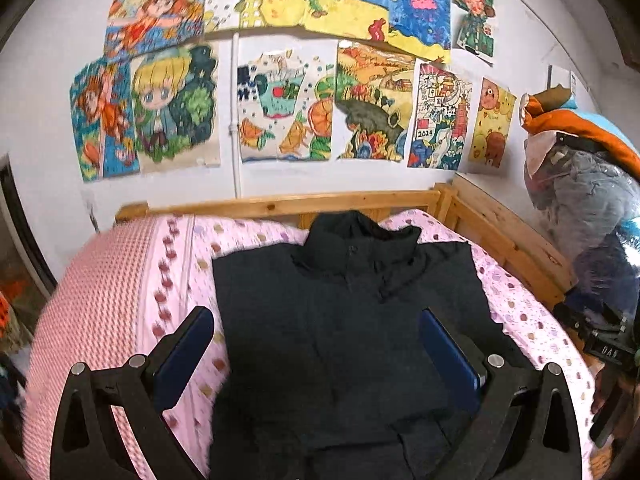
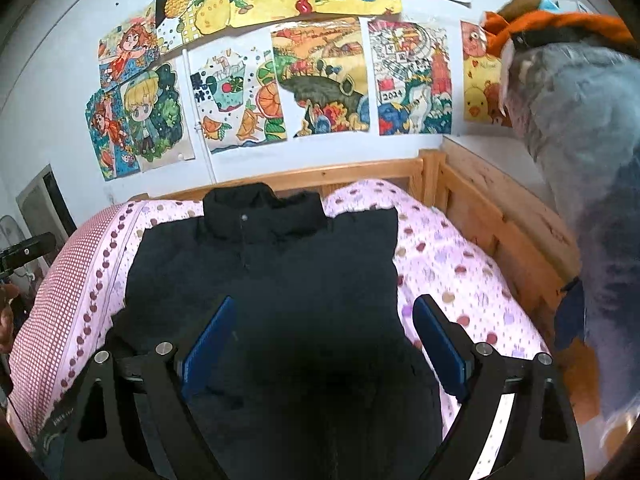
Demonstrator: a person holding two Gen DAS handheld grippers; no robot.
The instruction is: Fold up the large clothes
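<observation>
A large black padded jacket [image 1: 340, 320] lies flat on the pink dotted bedsheet [image 1: 256, 236], collar toward the headboard and sides folded in. My left gripper [image 1: 318, 320] hangs open above the jacket's lower half, its blue pads wide apart with nothing between them. In the right wrist view the same jacket [image 2: 264, 280] fills the centre of the bed. My right gripper [image 2: 324, 308] is also open above it, blue pads spread and not touching the cloth. The other gripper shows at the far right edge [image 1: 604, 344] of the left wrist view.
A wooden bed frame [image 1: 504, 232] rims the bed at the back and right. A pile of bagged clothes [image 2: 580, 128] stands beyond the right rail. Drawings [image 1: 280, 104] cover the white wall. A pink checked cover [image 1: 104, 296] drapes the bed's left side.
</observation>
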